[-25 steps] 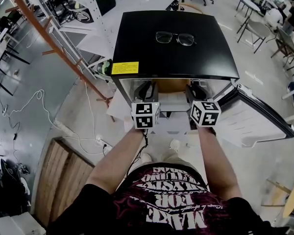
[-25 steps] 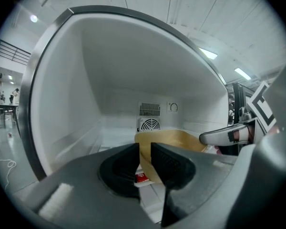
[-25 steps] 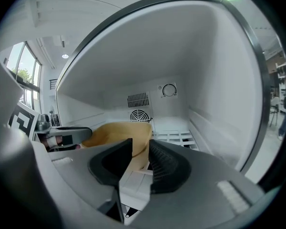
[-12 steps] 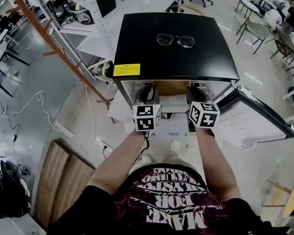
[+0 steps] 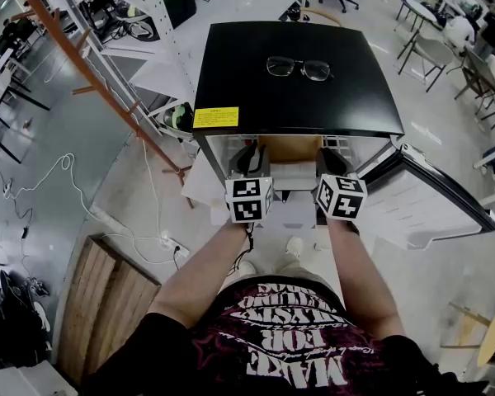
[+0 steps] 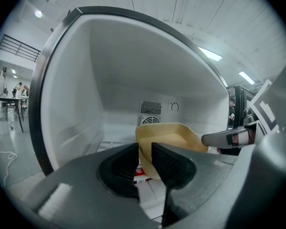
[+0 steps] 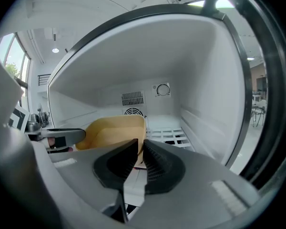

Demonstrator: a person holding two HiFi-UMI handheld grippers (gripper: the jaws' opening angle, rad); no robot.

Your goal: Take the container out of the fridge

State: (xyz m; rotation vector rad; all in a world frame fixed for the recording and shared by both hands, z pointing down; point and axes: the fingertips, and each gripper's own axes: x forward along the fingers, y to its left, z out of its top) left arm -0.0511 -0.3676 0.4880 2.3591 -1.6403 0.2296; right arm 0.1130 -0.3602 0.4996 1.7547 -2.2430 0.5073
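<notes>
1. Since a second ago both hands have kept their place at the mouth of the small black fridge with a white lining (image 5: 231, 64), but the right gripper (image 7: 140, 145) has just been closing its jaws. They now stand almost together, pinching the right-hand wall of the tan, open-topped plastic container (image 7: 115, 130)
2. On the other side, the left gripper (image 6: 145, 149) has its two black ribbed jaws clamped on the container's left-hand wall, with only that thin wall in the narrow gap between them
3. From where I stand, the container sits upright inside the fridge, towards the front of the compartment, with one gripper on each side of it
4. Under its near corner shows something white with a red patch (image 6: 140, 171); I cannot tell what it is
5. Behind the container, a slotted white vent (image 6: 151, 107) is set in the back wall
6. To the container's right, a white wire shelf (image 7: 169, 133) runs back towards that wall
7. At the person's right, the fridge's door (image 5: 429, 209) hangs wide open, its pale inner face turned up
8. On the fridge's flat black top, a pair of dark-rimmed glasses (image 5: 295, 66) lies well back from the front edge, and a yellow rectangular sticker (image 5: 215, 117) sits at the front left corner
</notes>
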